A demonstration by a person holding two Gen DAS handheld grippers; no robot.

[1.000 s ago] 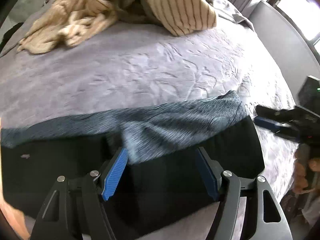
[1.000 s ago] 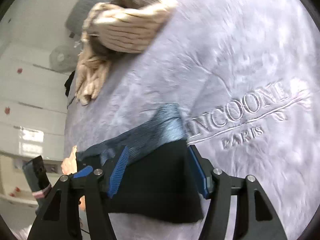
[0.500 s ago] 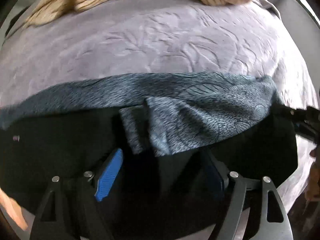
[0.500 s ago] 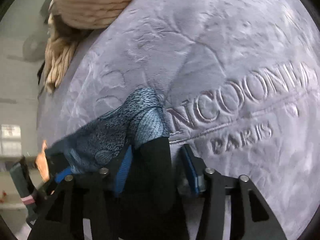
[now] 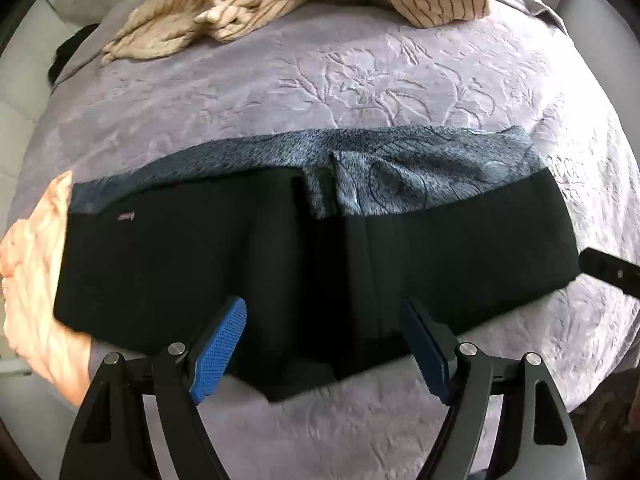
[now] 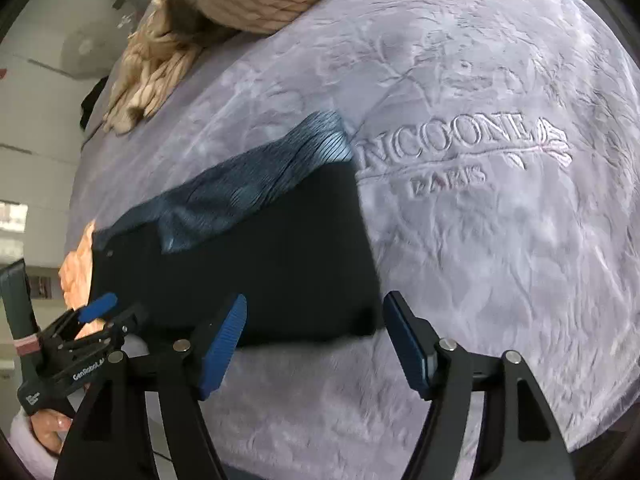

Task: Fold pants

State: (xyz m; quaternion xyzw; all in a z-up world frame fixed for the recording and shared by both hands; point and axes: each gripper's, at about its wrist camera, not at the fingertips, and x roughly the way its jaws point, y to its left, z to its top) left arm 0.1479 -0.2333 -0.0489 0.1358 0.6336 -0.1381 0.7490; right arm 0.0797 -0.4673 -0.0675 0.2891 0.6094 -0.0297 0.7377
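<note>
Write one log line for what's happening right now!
pants: folded flat on bed | left gripper: open, empty | right gripper: opening, empty

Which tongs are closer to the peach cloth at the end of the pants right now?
Left. The left tongs sit beside the peach cloth; the right tongs, jaws opening, hang past the other end of the pants.

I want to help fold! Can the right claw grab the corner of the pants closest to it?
Probably yes. The right claw hangs just off the near corner of the pants with its jaws opening and empty. Only bare purple blanket lies around that corner, so nothing blocks it.
</note>
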